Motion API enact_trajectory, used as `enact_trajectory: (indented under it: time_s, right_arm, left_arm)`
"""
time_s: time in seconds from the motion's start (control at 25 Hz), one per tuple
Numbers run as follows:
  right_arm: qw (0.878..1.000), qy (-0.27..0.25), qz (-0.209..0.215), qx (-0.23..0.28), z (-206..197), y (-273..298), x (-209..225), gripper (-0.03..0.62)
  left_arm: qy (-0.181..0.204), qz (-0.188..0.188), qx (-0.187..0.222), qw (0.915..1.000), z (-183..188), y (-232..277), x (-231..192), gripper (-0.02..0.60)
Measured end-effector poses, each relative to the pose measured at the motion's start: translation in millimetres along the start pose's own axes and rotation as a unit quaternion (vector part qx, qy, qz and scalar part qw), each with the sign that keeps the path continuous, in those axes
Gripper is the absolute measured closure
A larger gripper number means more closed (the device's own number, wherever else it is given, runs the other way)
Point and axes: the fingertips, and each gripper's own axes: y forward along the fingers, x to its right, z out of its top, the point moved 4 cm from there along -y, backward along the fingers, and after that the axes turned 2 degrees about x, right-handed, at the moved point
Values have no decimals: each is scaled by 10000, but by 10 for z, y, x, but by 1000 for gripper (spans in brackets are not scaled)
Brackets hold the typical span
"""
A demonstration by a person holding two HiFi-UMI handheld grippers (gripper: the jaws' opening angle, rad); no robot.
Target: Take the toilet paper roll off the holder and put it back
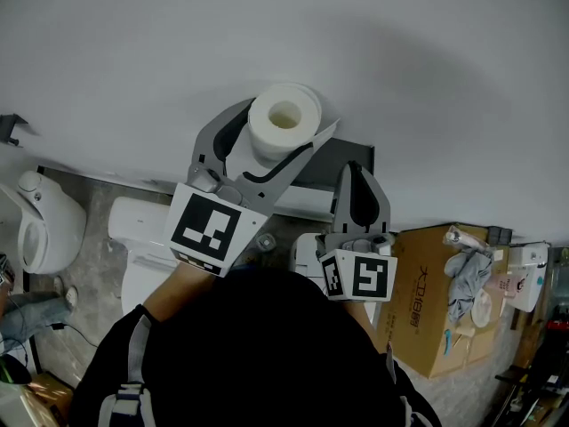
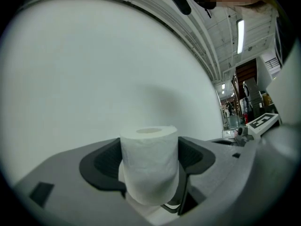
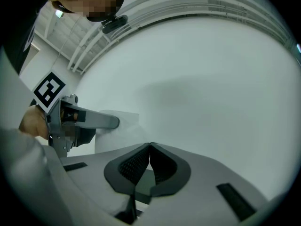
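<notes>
Person's black top [image 1: 258,354] nearest head view. Left gripper [image 1: 286,124] clamped around white toilet paper roll [image 2: 149,166], roll upright, core hole up, close before white wall [image 1: 267,25]. Right gripper [image 3: 149,154] pinched closed, empty, just beside.

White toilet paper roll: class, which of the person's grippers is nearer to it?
Left. The left gripper grips the white toilet paper roll between its jaws; the right gripper, shut and empty, sits apart, to the roll's right.

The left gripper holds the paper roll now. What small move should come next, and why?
Probably move the roll toward the dark holder on the wall: the left gripper grips it beside the holder, and the right gripper is shut and empty.
</notes>
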Motion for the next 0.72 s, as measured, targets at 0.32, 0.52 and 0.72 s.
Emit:
enact_trajectory:
  time_s: [0.32,0.52,0.72]
  right_arm:
    - [10000,21,-33,-15,8,-34,37,571]
    - [10000,37,-47,-17,0,-45,55,571]
    - [10000,42,-52,-26,-17,-63,64,571]
  left_arm:
    - [83,157,-13,9998,-8,-77,-99,218]
    - [244,209,49,9995,-12,-86,-146,218]
    - [235,245,46,9994,-22,-94,-149,218]
